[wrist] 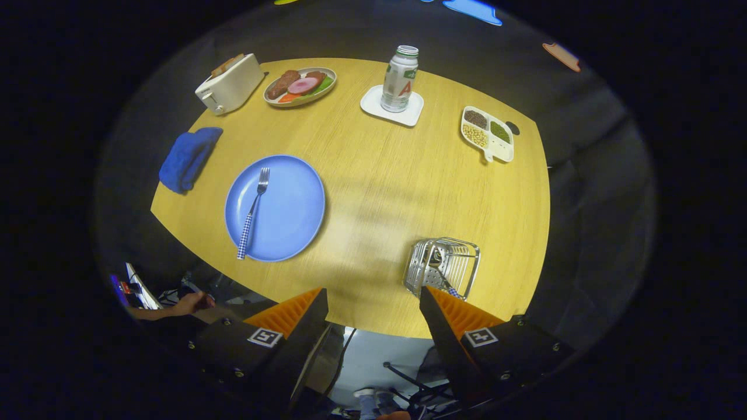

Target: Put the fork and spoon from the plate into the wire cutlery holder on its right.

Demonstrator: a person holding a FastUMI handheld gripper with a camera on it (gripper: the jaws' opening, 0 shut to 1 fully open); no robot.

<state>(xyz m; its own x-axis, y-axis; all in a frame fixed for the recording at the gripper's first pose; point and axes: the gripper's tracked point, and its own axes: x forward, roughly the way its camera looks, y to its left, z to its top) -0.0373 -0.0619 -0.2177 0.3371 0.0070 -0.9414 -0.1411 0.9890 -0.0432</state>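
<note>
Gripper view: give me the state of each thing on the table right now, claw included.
claw: open, holding nothing, above the table's near edge
fork: lying flat on the plate
blue plate: on the table, holds only the fork
wire cutlery holder: upright, right of the plate, with a utensil in it, probably the spoon
bottle: upright on a white coaster, cap on
toaster: bread sticking out of the slots
blue cloth: crumpled

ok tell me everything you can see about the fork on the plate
The fork is slim, with a shiny metal head and a blue-and-white checked handle. It lies flat on the left half of the round blue plate, tines toward the far side of the table, handle end reaching the plate's near rim. Nothing else touches it. The gripper is open, well short of it.
</note>
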